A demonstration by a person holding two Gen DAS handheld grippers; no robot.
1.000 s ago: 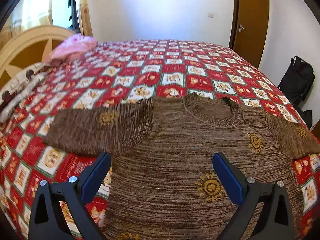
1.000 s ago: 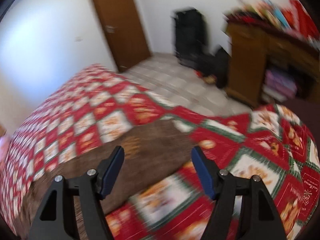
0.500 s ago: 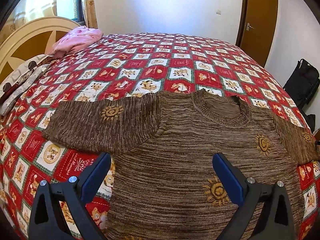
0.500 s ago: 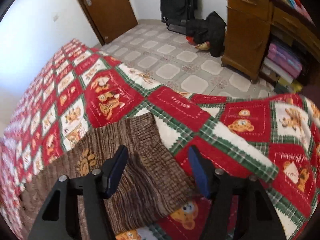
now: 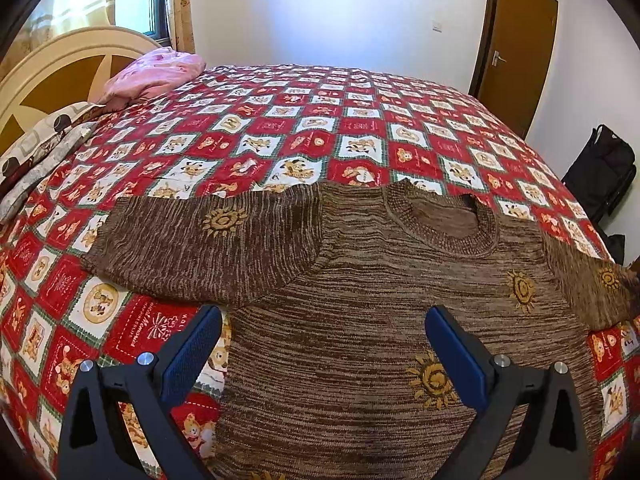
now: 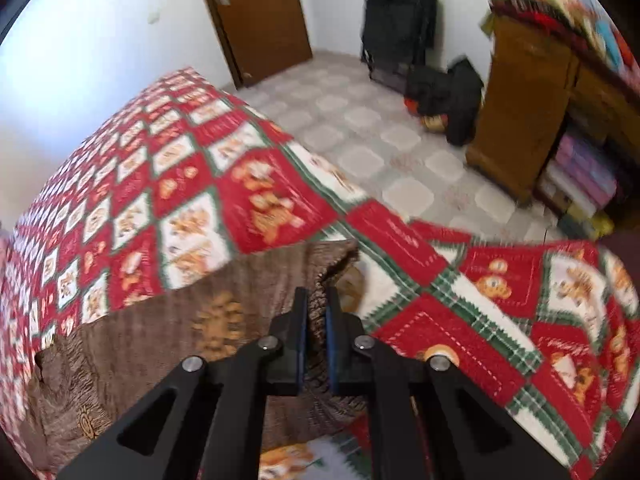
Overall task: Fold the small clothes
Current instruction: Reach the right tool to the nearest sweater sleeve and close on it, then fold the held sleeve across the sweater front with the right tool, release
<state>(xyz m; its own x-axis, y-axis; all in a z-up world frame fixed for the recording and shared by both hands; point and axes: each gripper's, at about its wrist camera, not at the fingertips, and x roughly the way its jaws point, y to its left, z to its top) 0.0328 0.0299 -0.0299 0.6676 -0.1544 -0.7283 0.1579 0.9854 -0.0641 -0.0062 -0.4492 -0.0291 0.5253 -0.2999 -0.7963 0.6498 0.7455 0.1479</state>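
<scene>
A brown knitted sweater (image 5: pixel 360 320) with sun motifs lay spread flat, front up, on the bed's red patchwork quilt (image 5: pixel 320 128), sleeves out to either side. The left tool (image 5: pixel 320 344) hung above its lower body, jaws wide, gripping nothing. The right tool (image 6: pixel 316 316) was pinched tight on the cuff of one sleeve (image 6: pixel 224 296), near the quilt's edge
</scene>
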